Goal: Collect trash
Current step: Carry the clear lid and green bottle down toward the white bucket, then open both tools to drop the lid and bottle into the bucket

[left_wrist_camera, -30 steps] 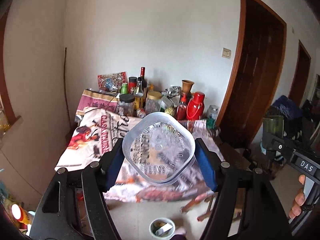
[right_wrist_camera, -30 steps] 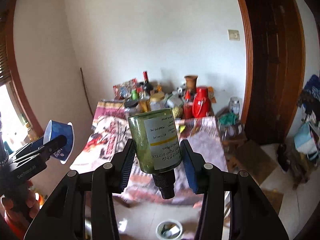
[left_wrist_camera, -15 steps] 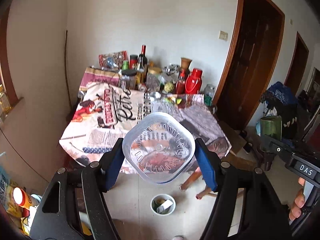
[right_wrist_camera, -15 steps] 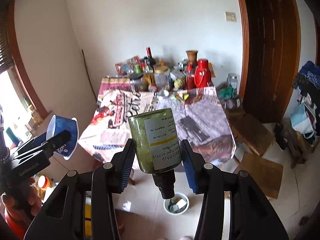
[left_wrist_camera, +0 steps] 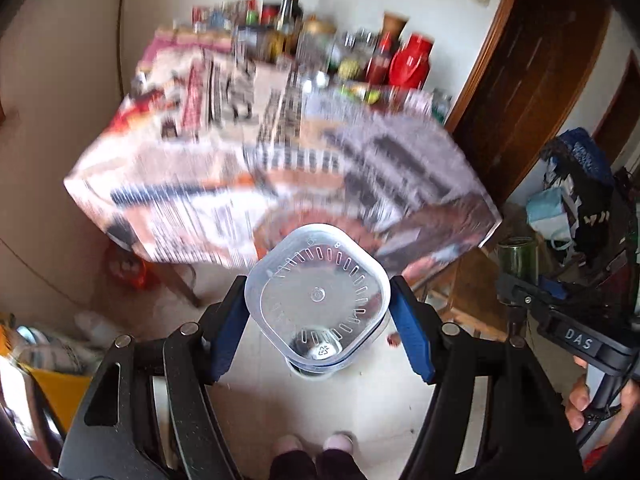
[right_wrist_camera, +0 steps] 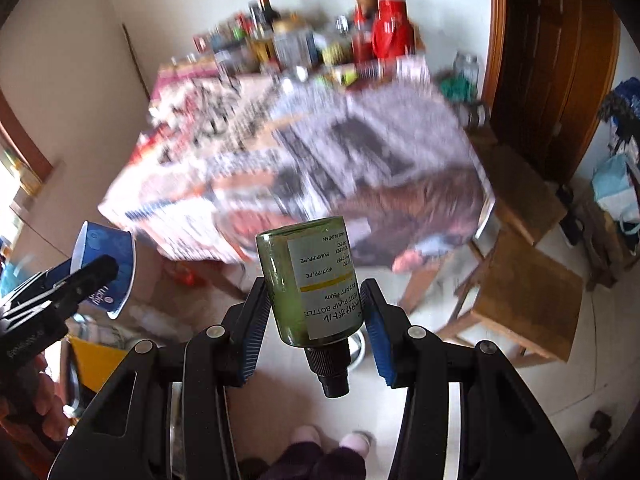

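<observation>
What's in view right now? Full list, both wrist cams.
cup: 1, clear with blue sides, in left gripper
bottle: 1, green, white label, cap toward camera, in right gripper
table: 1, printed cloth, ahead
jars and bottles: many, mixed, blurred, table's far edge
red jug: 1, far right of table
stools: 2, wooden, right of table
door: 1, dark wood, right
left gripper: 1, black, blue pads
right gripper: 1, black, blue pads
feet: 2, pink slippers, bottom edge

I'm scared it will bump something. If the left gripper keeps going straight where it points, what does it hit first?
Probably the small round trash bin on the floor: the left gripper, gripping a clear square plastic cup, points down at it. Depth is unclear.
</observation>
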The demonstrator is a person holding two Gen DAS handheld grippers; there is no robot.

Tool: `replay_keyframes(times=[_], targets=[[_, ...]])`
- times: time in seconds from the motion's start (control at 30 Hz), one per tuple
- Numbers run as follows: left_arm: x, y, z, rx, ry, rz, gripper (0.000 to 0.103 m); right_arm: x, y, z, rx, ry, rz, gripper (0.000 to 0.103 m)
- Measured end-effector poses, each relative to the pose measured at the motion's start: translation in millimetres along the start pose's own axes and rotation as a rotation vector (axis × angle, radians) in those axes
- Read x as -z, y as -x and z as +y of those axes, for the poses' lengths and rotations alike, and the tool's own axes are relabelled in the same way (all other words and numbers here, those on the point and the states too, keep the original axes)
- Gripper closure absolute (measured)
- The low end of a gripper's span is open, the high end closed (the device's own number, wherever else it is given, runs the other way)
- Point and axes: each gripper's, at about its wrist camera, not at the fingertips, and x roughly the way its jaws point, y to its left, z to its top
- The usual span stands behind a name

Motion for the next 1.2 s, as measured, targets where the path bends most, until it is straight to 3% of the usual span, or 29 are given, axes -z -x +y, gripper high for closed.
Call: replay_keyframes(times=[0.43,0.73,0.83,1.07,1.2], targets=[[87.2,-179.6,22.8,-0.039,0.024,0.223,0.035,59.1,-166.0,-36.1,-0.063,-0.014,0.181,0.06],[135.3,-260.0,34.1,-0.048,0.046,0.311,0.035,80.2,-254.4,-31.3,-0.139,0.022,0.237,0.059],[149.1,-278.7,40.1,-0.042,0.086,0.351,0.035,86.8,-280.2,-36.8,-0.172,0.016,0.302,0.058],[157.8,-316.7,33.7,-0.005,0.116,0.412,0.035,91.5,-288.1,-54.8,-0.131,-0.013,0.327,0.058],[154.6,-338.6,20.5,0.064,0.148,0.455,0.035,94.1,-282.2,-66.6,-0.095,-0.032,0.333,0.058]])
